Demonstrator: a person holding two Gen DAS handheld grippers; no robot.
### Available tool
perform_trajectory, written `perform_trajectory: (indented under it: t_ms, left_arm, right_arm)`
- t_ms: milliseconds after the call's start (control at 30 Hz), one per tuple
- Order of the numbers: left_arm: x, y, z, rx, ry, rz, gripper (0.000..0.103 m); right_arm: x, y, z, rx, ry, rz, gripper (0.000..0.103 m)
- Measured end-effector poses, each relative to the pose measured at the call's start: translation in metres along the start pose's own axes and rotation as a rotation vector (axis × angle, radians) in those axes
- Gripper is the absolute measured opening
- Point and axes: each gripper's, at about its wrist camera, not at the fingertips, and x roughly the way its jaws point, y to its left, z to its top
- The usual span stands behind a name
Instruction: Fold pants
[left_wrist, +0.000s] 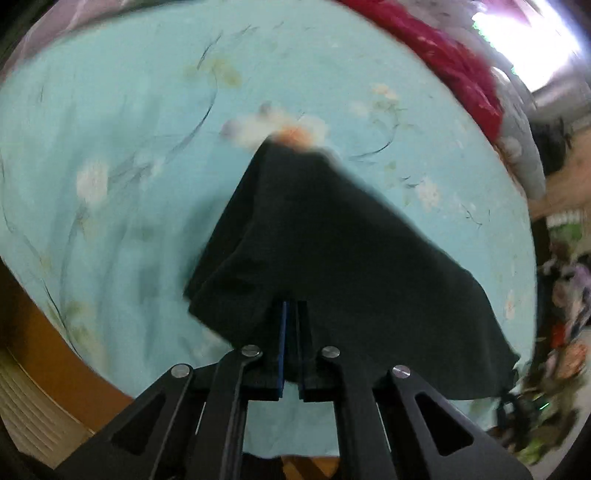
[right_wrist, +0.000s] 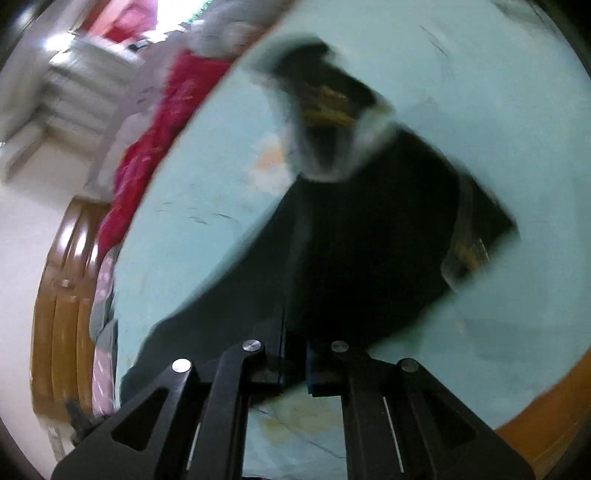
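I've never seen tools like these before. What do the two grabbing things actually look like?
Both look alike: the left gripper and right gripper are matte black linkages of flat angled bars with triangular cut-outs, joined by round silver pivot pins. Each ends in two narrow fingers lined with blue pads. No cables or sleeves show.

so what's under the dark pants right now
Under the dark fabric pants, the light blue floral bed sheet shows on all sides. Both the left gripper and right gripper are shut on the pants. Whatever lies directly beneath the cloth is covered.
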Motion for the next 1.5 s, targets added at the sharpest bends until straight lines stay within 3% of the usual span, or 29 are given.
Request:
perform_trajectory:
  t_ms: [67, 133, 167, 233, 267, 300, 333, 367, 433, 467, 500, 533, 567, 667, 733, 833, 900, 967, 1033, 1067, 1133, 1200, 1267, 1300, 1333, 1400, 1500]
  left_arm:
    - [-0.008, 0.005, -0.002, -0.017, -0.018, -0.031, 0.002]
    - [-0.02, 0.005, -0.002, -0.017, -0.049, -0.044, 0.006]
    - [-0.026, 0.004, -0.002, -0.016, -0.061, -0.055, 0.014]
    - [-0.033, -0.001, -0.002, -0.011, -0.076, -0.086, 0.047]
    - [-0.034, -0.003, -0.003, -0.007, -0.082, -0.087, 0.072]
    - [-0.034, -0.005, -0.006, -0.003, -0.09, -0.077, 0.077]
    - [-0.032, -0.007, -0.007, 0.003, -0.096, -0.063, 0.077]
    - [-0.026, -0.011, -0.007, 0.018, -0.087, -0.047, 0.077]
    - [-0.02, -0.019, -0.004, 0.036, -0.085, 0.001, 0.071]
    - [-0.018, -0.022, -0.002, 0.051, -0.085, 0.023, 0.049]
    - [-0.016, -0.025, 0.001, 0.065, -0.066, 0.017, 0.003]
    - [-0.013, -0.028, 0.004, 0.064, -0.015, -0.021, 0.0]
    - [-0.015, -0.029, 0.006, 0.043, 0.012, -0.062, 0.001]
    - [-0.031, -0.033, 0.0, 0.087, -0.064, -0.025, 0.002]
    - [-0.027, -0.028, -0.006, 0.097, -0.065, 0.011, 0.002]
    - [0.006, -0.004, -0.006, 0.028, 0.042, 0.05, 0.001]
    - [0.0, 0.005, -0.006, -0.008, 0.041, 0.003, 0.001]
    - [-0.013, 0.002, -0.006, 0.031, 0.026, -0.004, 0.001]
    - [-0.035, 0.001, -0.008, 0.096, -0.006, -0.01, 0.002]
    - [-0.046, 0.002, -0.009, 0.113, -0.019, -0.023, 0.006]
    - [-0.071, 0.007, -0.006, 0.136, -0.074, -0.049, 0.026]
    - [-0.089, 0.011, 0.005, 0.14, -0.155, -0.036, 0.073]
    - [-0.096, 0.012, 0.015, 0.138, -0.2, -0.02, 0.079]
    - [-0.092, 0.01, 0.024, 0.136, -0.185, -0.018, 0.079]
    - [-0.085, 0.009, 0.032, 0.134, -0.157, -0.026, 0.079]
    - [-0.065, 0.004, 0.053, 0.112, -0.103, -0.025, 0.079]
    - [-0.041, 0.002, 0.071, 0.096, -0.052, -0.022, 0.079]
  right_arm:
    - [-0.004, -0.016, -0.006, 0.074, -0.031, 0.076, 0.01]
    - [-0.01, -0.018, -0.005, 0.076, -0.045, 0.072, 0.012]
    - [-0.013, -0.018, -0.003, 0.068, -0.044, 0.067, 0.013]
    - [-0.017, -0.021, -0.001, 0.071, -0.063, 0.065, 0.017]
    - [-0.013, -0.019, -0.004, 0.082, -0.075, 0.073, 0.018]
    - [-0.015, -0.021, -0.004, 0.096, -0.086, 0.083, 0.025]
    - [-0.016, -0.023, -0.002, 0.115, -0.095, 0.083, 0.038]
    - [-0.018, -0.026, 0.0, 0.141, -0.11, 0.084, 0.044]
    - [-0.02, -0.036, 0.001, 0.187, -0.146, 0.108, 0.048]
    - [-0.02, -0.04, 0.004, 0.201, -0.16, 0.118, 0.048]
    - [-0.02, -0.039, 0.006, 0.197, -0.169, 0.112, 0.041]
    - [-0.021, -0.037, 0.009, 0.184, -0.176, 0.102, 0.019]
    - [-0.023, -0.034, 0.011, 0.172, -0.172, 0.118, 0.009]
    - [-0.047, -0.019, 0.009, 0.125, -0.213, 0.166, 0.008]
    - [-0.058, -0.023, 0.001, 0.102, -0.224, 0.158, 0.008]
    - [-0.038, -0.052, -0.007, 0.157, -0.15, 0.051, 0.008]
    - [-0.031, -0.069, -0.015, 0.214, -0.138, 0.073, 0.008]
    - [-0.04, -0.067, -0.019, 0.228, -0.165, 0.082, 0.009]
    - [-0.054, -0.055, -0.02, 0.201, -0.179, -0.019, 0.01]
    - [-0.062, -0.05, -0.02, 0.19, -0.197, -0.057, 0.01]
    - [-0.079, -0.032, -0.024, 0.13, -0.244, -0.065, 0.013]
    - [-0.085, -0.002, -0.024, 0.012, -0.243, -0.054, 0.013]
    - [-0.068, 0.033, -0.024, -0.105, -0.17, -0.025, 0.018]
    - [-0.055, 0.052, -0.024, -0.154, -0.122, 0.002, 0.028]
    - [-0.037, 0.074, -0.026, -0.206, -0.06, 0.032, 0.045]
    - [-0.001, 0.118, -0.036, -0.313, 0.042, 0.074, 0.059]
    - [0.06, 0.187, -0.05, -0.483, 0.174, 0.107, 0.059]
